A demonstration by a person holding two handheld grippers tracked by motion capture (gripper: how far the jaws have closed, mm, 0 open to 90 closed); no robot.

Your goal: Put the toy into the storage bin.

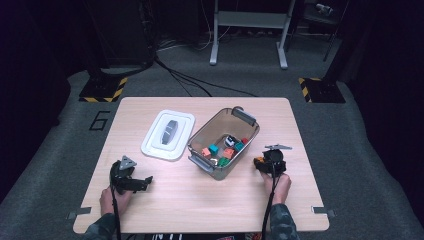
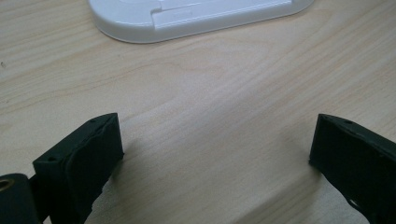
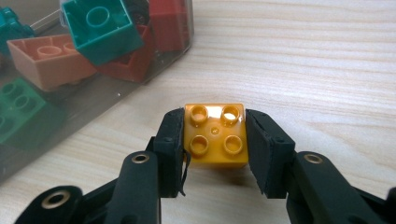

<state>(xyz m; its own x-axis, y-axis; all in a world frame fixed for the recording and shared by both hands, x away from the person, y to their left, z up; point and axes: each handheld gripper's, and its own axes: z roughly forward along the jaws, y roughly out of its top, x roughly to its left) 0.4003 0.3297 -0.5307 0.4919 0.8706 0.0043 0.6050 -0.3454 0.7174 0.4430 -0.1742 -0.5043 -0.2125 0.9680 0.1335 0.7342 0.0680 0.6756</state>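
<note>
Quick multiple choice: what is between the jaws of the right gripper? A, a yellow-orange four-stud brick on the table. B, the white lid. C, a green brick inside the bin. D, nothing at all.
A: in the right gripper view the right gripper has its jaws against both sides of the yellow-orange brick, which sits on the table beside the clear bin.

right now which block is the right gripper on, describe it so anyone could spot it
Start at the clear bin in the middle of the wooden table, then look just off its right corner on the bare wood. There the right gripper is shut on a yellow-orange block with four studs. It is the one block outside the bin.
</note>
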